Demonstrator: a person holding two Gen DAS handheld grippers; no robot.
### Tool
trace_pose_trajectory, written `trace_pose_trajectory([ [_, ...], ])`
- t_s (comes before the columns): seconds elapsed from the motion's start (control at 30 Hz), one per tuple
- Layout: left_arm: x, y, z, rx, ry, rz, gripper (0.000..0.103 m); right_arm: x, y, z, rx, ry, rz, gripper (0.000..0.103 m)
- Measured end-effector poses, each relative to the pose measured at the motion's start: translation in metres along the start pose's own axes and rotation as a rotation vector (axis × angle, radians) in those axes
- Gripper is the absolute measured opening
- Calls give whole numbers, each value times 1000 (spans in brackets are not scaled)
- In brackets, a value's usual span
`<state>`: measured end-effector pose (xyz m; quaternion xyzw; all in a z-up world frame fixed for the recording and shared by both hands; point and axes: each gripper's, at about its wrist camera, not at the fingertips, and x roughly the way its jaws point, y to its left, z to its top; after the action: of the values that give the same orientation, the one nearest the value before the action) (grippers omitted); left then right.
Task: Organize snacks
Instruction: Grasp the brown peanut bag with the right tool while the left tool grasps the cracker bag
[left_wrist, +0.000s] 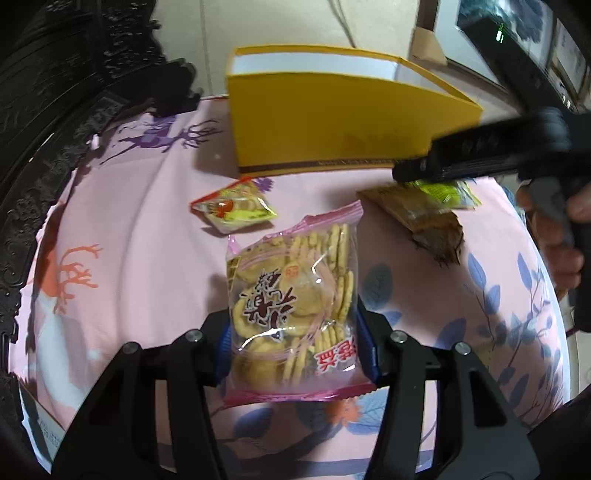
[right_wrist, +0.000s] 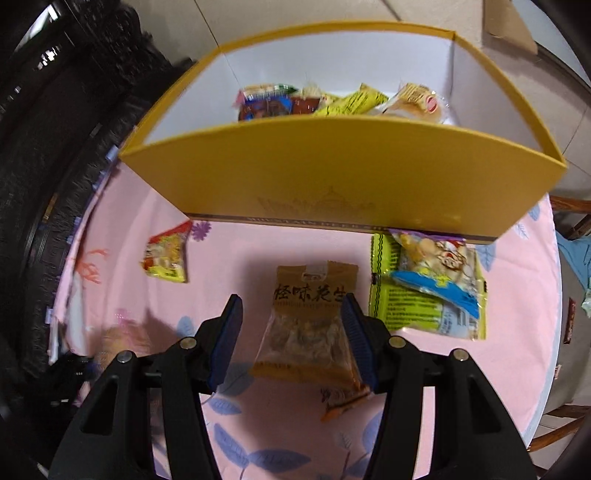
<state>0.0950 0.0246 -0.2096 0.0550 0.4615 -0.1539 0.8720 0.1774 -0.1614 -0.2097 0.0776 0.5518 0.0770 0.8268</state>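
While clamped on a cracker bag (left_wrist: 291, 295), left claw (left_wrist: 291, 332) above pink counter (left_wrist: 147, 258); right claw (right_wrist: 291, 332) apart around peanut packet (right_wrist: 310, 325), short of yellow box (right_wrist: 332, 177).

Both black plastic tongs, left (left_wrist: 293, 332) and right (right_wrist: 291, 332), share one build: angular matte arms with cut-out slots, round silver screws at the joints, and ribbed blue pads (right_wrist: 355, 339) lining the fingers.

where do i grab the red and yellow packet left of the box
Across its narrow middle, from straight above: the red and yellow packet lies flat on the pink cloth, apart from the yellow box, both long edges free.
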Motion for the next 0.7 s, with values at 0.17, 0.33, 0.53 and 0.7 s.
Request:
trace_pose_trajectory([
  [0.17, -4, 9, 4, -31, -17, 14, 55, 20, 5, 5, -25, 52, -59, 57],
  [0.33, -9, 12, 5, -42, -27, 19, 55, 35, 10, 8, -44, 83, -111, 57],
  [0.53, -12, 14, 7, -57, -41, 27, 55, 38, 13, 7, -47, 95, -160, 60],
  [0.7, -16, 14, 6, -68, -48, 32, 55, 47, 13, 1, -38, 140, -206, 61],
])
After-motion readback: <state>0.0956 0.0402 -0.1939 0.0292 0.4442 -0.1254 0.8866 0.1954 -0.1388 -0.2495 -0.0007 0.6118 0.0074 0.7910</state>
